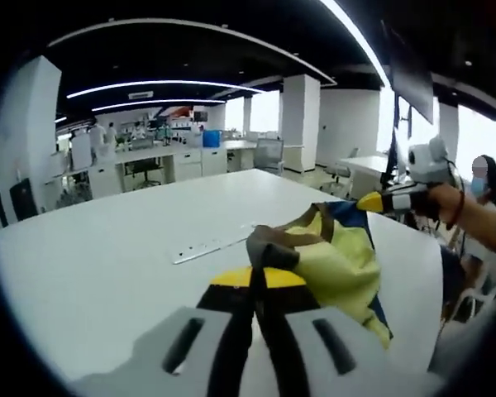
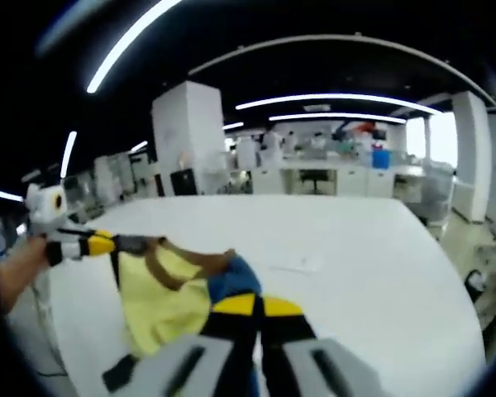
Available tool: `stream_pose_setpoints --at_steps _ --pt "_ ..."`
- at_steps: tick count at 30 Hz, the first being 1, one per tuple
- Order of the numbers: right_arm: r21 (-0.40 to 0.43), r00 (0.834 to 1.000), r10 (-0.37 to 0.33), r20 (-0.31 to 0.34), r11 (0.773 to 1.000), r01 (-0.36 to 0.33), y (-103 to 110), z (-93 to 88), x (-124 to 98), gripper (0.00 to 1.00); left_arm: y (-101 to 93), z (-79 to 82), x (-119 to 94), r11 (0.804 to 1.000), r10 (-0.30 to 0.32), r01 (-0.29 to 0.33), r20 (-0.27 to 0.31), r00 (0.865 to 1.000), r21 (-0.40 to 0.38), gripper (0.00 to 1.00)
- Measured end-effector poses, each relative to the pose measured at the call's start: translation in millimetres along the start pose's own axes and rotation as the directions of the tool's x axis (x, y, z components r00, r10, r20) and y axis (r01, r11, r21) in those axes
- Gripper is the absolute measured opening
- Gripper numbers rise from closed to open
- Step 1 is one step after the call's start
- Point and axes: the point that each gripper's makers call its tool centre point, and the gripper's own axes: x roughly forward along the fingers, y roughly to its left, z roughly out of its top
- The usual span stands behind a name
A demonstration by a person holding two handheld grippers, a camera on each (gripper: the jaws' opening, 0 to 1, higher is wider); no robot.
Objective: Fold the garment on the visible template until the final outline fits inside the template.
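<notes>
Holding the yellow and blue garment lifted above the white table, I have my left gripper clamped shut on its brown-trimmed edge and my right gripper shut on the blue corner, so the cloth hangs slack between the 2. To do this step well, I judge I should spread my hands until the fabric is taut, then lower it flat; I cannot make out the template

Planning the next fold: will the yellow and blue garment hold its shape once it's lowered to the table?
Probably not. The garment sags and bunches between the left gripper and right gripper, so it looks floppy and light. Released on the white table, it would likely collapse into wrinkles.
</notes>
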Motion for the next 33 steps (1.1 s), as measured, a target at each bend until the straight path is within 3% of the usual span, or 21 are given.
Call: stream_pose_setpoints --at_steps 10,18,22,30,33 --pt "0.006 0.998 -0.058 -0.006 0.998 0.058 -27 3.3 50 0.00 32.2 -13.9 44 0.998 0.060 -0.061 -0.030 0.998 -0.022 0.00" --pt "0.007 0.995 -0.095 -0.037 0.995 0.095 -46 -6.4 90 0.00 51.2 -27.8 81 0.994 0.098 -0.100 -0.069 0.993 -0.032 0.00" --pt "0.003 0.989 -0.120 -0.082 0.993 0.121 -59 -22.2 112 0.00 62.9 -46.8 100 0.992 0.116 -0.122 -0.119 0.986 -0.041 0.00" --pt "-0.024 0.976 -0.153 -0.153 0.988 0.151 -75 -60.2 141 0.00 74.9 -71.0 125 0.987 0.149 -0.157 -0.160 0.976 -0.042 0.00" --pt "-0.018 0.970 -0.167 -0.174 0.986 0.166 -80 -71.2 151 0.00 77.9 -80.0 135 0.984 0.140 -0.157 -0.172 0.975 -0.089 0.00"
